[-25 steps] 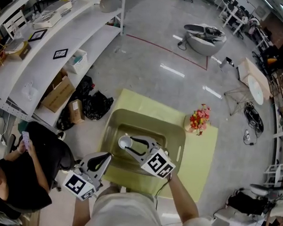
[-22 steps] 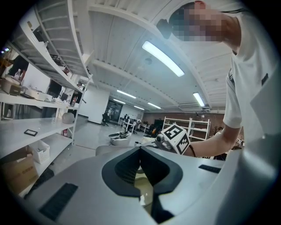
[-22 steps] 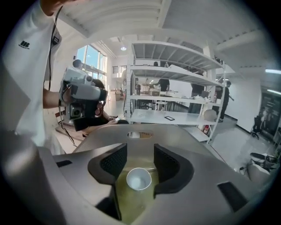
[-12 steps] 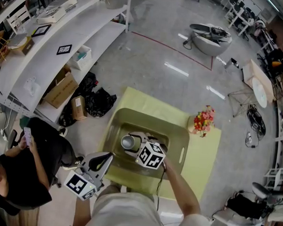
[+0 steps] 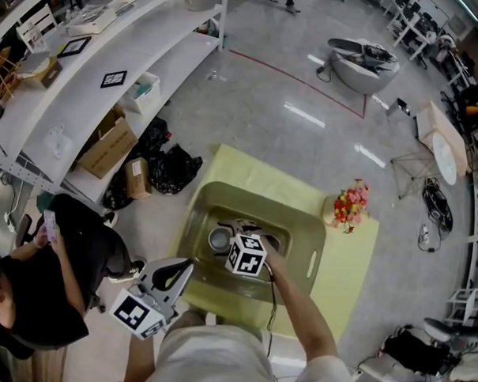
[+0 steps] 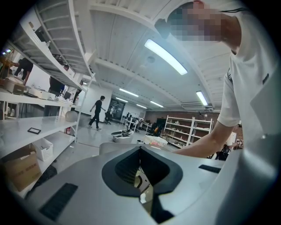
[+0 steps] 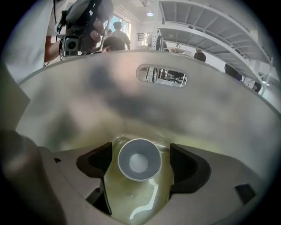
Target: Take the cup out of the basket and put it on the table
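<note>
A small grey cup [image 5: 218,240] stands upright on the floor of the olive-green basket [image 5: 314,253], left of its middle. My right gripper [image 5: 227,235] reaches steeply down into the basket. Its jaws have just been opening. In the right gripper view the cup [image 7: 139,159] sits between the dark pads [image 7: 97,161] with a gap on each side, so the right gripper [image 7: 140,163] is open around it. My left gripper [image 5: 180,264] hovers outside the basket's near left corner, pointing about level. In its own view the left gripper [image 6: 140,148] shows its jaws together with nothing in them.
The basket rests on a yellow-green table [image 5: 354,262] with a bunch of flowers [image 5: 349,205] at its far right corner. A person [image 5: 29,296] sits at the left holding a phone. White shelves [image 5: 86,61], cardboard boxes [image 5: 106,150] and black bags [image 5: 173,169] stand to the far left.
The right gripper has sunk into the basket and tipped downward, and its jaws have spread around the cup. The left gripper has stayed where it was.
</note>
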`<state>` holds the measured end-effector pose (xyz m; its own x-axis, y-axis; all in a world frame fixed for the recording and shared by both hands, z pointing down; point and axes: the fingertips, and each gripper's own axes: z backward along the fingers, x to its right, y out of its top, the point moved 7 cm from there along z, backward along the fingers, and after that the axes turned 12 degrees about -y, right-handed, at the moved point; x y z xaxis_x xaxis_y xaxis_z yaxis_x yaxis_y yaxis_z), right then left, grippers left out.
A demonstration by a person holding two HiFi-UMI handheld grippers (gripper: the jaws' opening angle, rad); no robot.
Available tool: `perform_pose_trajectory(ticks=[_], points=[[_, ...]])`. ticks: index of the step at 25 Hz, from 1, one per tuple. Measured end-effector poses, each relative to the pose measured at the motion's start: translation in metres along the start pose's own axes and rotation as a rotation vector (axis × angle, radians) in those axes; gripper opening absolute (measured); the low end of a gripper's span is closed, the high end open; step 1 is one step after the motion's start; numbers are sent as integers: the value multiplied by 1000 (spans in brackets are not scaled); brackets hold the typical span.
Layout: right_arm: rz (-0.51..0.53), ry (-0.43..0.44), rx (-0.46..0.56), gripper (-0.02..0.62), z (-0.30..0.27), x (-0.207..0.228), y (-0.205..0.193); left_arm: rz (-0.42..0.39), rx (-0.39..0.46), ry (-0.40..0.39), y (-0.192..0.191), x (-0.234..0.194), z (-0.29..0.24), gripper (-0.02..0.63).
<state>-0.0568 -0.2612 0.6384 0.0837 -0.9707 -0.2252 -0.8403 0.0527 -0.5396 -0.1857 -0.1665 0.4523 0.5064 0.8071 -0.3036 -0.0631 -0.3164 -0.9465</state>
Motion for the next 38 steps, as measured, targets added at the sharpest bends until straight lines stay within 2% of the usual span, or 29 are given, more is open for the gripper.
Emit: perform_pose_trajectory(ticks=[14, 27, 38], points=[[31, 48, -64, 399, -34, -1, -15, 12, -13, 26, -1, -2, 3, 11], [40, 40, -77, 381, -38, -3, -21, 15, -18, 26, -2, -3, 1, 11], [-2, 12, -64, 373, -27, 2, -15, 5, -29, 11, -4, -3, -2, 11]])
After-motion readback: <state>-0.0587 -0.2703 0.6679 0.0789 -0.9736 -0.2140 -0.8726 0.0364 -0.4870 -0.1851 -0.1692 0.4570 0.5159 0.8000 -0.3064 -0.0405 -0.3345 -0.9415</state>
